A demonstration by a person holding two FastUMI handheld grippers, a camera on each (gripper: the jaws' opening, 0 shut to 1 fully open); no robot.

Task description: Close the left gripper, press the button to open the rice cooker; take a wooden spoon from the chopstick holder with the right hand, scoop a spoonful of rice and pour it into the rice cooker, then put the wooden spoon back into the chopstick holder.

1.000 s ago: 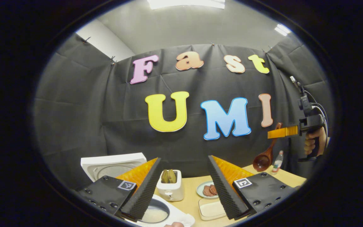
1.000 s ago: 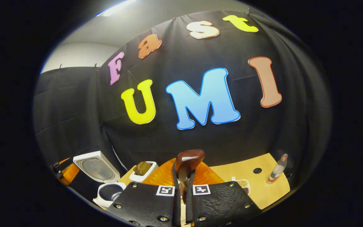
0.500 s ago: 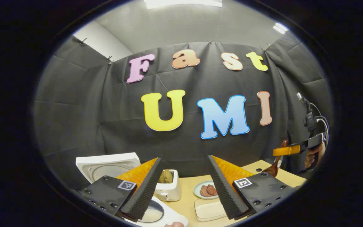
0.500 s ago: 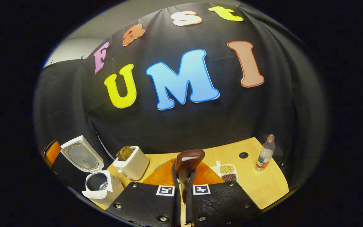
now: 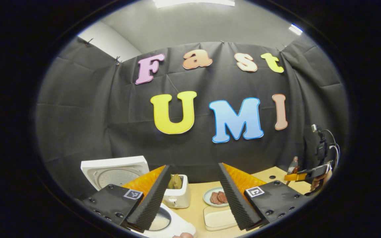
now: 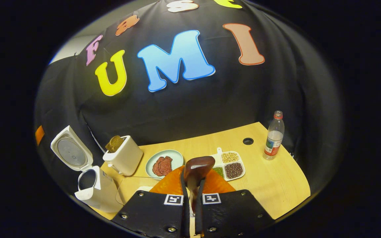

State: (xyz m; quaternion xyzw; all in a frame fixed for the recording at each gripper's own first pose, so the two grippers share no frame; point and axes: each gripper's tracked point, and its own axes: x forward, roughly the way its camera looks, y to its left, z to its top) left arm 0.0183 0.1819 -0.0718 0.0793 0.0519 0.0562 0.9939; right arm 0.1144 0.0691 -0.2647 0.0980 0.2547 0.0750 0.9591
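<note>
Both fingers of the right claw [image 6: 190,201] clamp the wooden spoon [image 6: 197,168], right of the open rice cooker [image 6: 94,188]. Left gripper view adds the left claw [image 5: 193,195] gaping, empty, above that cooker's rice.

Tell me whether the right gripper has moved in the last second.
Yes. In the left gripper view the right gripper has dropped from the wall's letter height down to the water bottle near the table.

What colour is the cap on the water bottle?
Red, on the water bottle; clearest in the right gripper view.
</note>
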